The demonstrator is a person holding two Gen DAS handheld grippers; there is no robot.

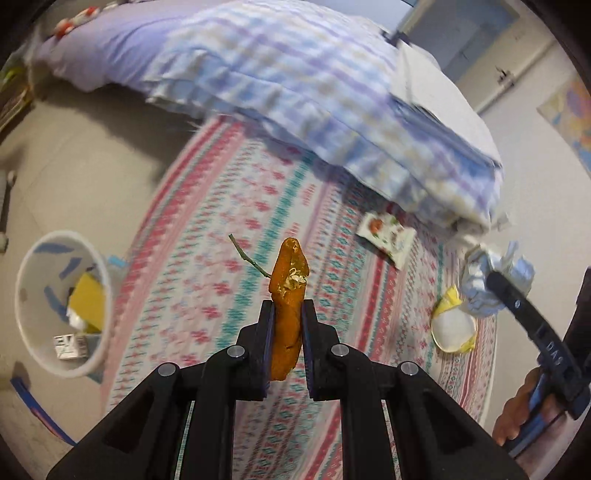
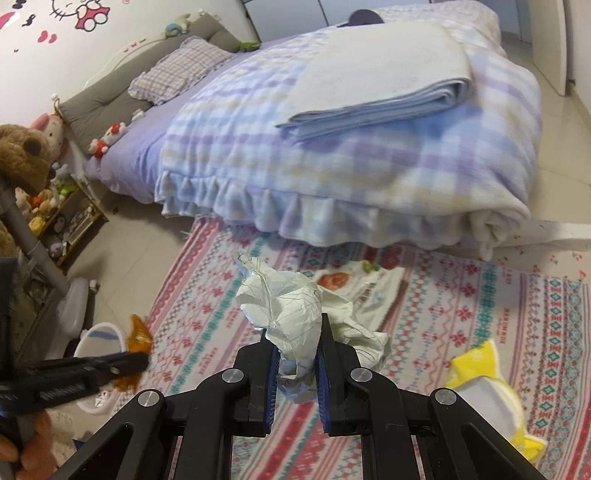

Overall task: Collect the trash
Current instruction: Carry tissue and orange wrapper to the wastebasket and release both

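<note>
Hidden or unclear: most of the bed (image 2: 332, 155) is soft with blur in the left wrist view; its far end is cut by the frame edge. Inside the white bin (image 1: 62, 302), a yellow item and a small printed box show, the print too small to read. In the right wrist view the bin (image 2: 99, 339) is partly covered by the left gripper's arm. Only fingers of the person's hand (image 1: 517, 417) show, at the frame edge.

Writing: the snack wrapper (image 2: 369, 288) on the rug (image 2: 480, 314) carries brown lettering, not legible. White letters run along the side of the right gripper's arm in the left view, not clear enough to read. A cartoon cat sticker (image 2: 83, 13) is on the wall.

Tongs: left gripper (image 1: 288, 314) is clenched on an orange peel (image 1: 288, 295), which stands up between the 2 pads, a thin twig (image 1: 247, 254) sticking out at its side. It hangs above the rug, to the right of the bin. Right gripper (image 2: 295, 354) is clamped on a crumpled paper ball (image 2: 288, 310), held off the rug.

Still lying on the rug: the snack wrapper near the bed, and a yellow-and-white wrapper (image 2: 487, 398), well apart from the bin.
</note>
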